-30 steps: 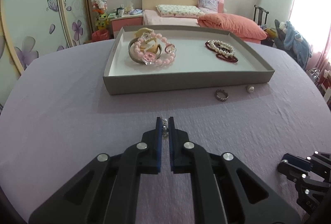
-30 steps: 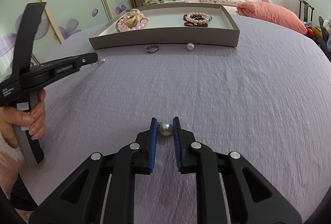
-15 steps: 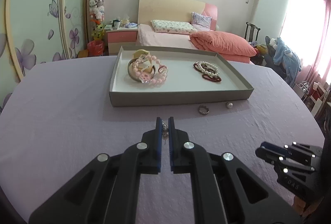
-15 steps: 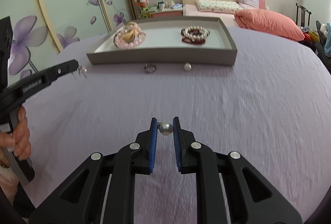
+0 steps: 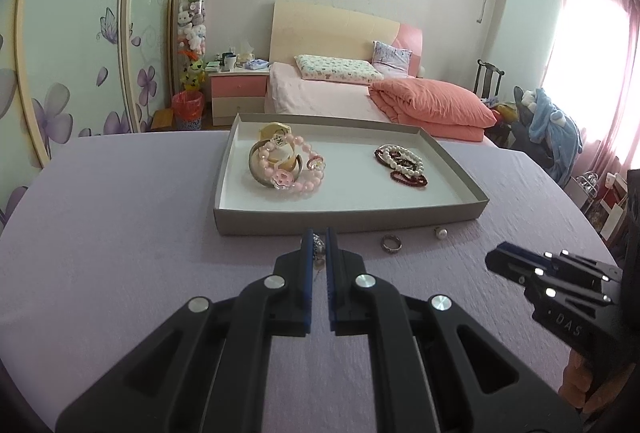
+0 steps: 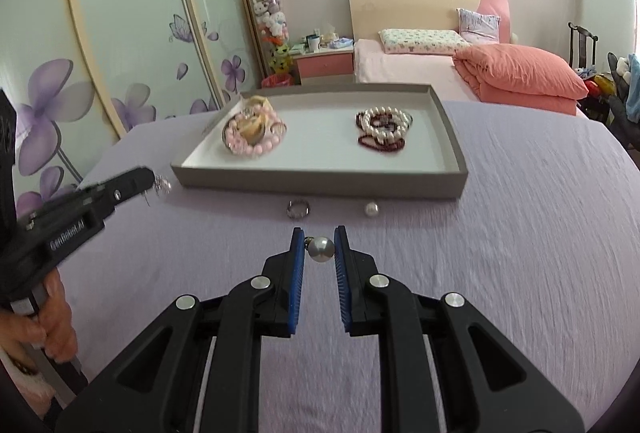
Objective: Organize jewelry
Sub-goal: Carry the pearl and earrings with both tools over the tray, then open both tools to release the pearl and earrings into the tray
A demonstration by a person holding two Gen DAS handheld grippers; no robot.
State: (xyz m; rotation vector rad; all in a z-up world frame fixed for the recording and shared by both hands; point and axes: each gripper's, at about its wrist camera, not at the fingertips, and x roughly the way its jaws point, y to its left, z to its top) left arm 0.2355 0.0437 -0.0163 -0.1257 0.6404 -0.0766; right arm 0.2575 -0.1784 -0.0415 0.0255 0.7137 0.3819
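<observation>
Both grippers are loaded and held above the purple tablecloth (image 5: 120,233), short of the grey tray (image 5: 352,221). Left gripper (image 5: 319,253): jaws clenched on a small silver earring (image 5: 318,245), a sparkly piece with a part dangling below the pads; in the right wrist view it glints at the tip of that gripper (image 6: 160,185), just off the tray's near-left corner. Right gripper (image 6: 319,249): jaws nearly closed, grasping a pearl earring (image 6: 321,249) across its ball, with a small metal fitting toward the left pad. Tray contents: a pink bead bracelet (image 5: 296,169) piled with a bangle on the left, a white pearl bracelet (image 5: 402,159) over a dark red one on the right, bare floor between them. Still out on the cloth, just beside the tray's front wall: a silver ring (image 5: 391,244) and a loose pearl (image 5: 440,232). Judged step: carry both earrings over the front wall and set them down inside. To do it well, clear the wall with margin, since the dangling part could snag the rim. Aim for the bare middle strip so the earrings do not tangle with the bracelets. Lower close to the tray floor before releasing; the pearl is round and will likely roll if dropped from height. Keep the two grippers well apart over the tray to avoid a knock.
</observation>
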